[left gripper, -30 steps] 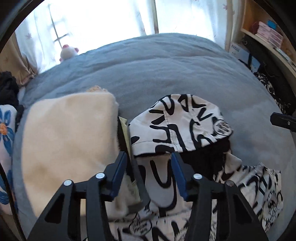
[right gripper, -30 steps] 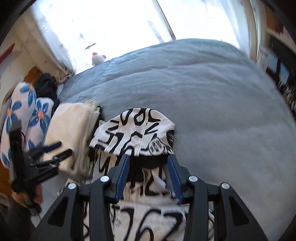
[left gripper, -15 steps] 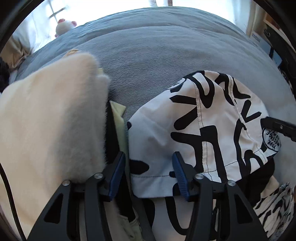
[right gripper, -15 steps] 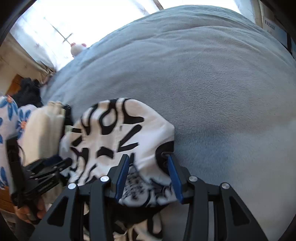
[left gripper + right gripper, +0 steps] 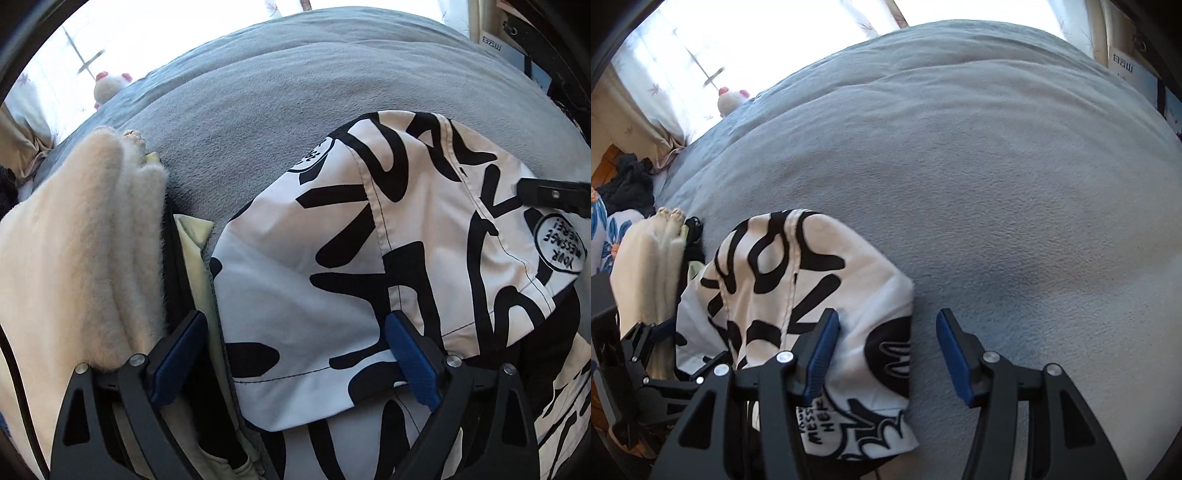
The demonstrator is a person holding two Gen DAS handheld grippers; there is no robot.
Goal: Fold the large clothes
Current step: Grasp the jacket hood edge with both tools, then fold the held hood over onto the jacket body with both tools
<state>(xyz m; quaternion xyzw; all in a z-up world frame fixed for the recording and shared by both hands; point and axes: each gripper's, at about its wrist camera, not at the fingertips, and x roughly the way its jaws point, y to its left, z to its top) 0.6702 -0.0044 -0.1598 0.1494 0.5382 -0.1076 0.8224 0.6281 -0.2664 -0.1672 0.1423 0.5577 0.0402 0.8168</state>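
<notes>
Your black-and-white printed garment (image 5: 388, 258) lies folded over on the grey bed (image 5: 960, 166), beside a cream stack (image 5: 74, 258). Your left gripper (image 5: 295, 354) has just spread wide, and your right gripper (image 5: 886, 354) has just opened, releasing it. Probably only tidying and stacking remain.

Bed (image 5: 997, 177) open ahead & right of printed garment (image 5: 388, 258); cream folded pile (image 5: 74, 258) blocks left.

Both point steeply down: the left gripper (image 5: 295, 358), jaws just opened wide, and the right gripper (image 5: 886, 354), jaws just opened partway, neither pressing anything.
</notes>
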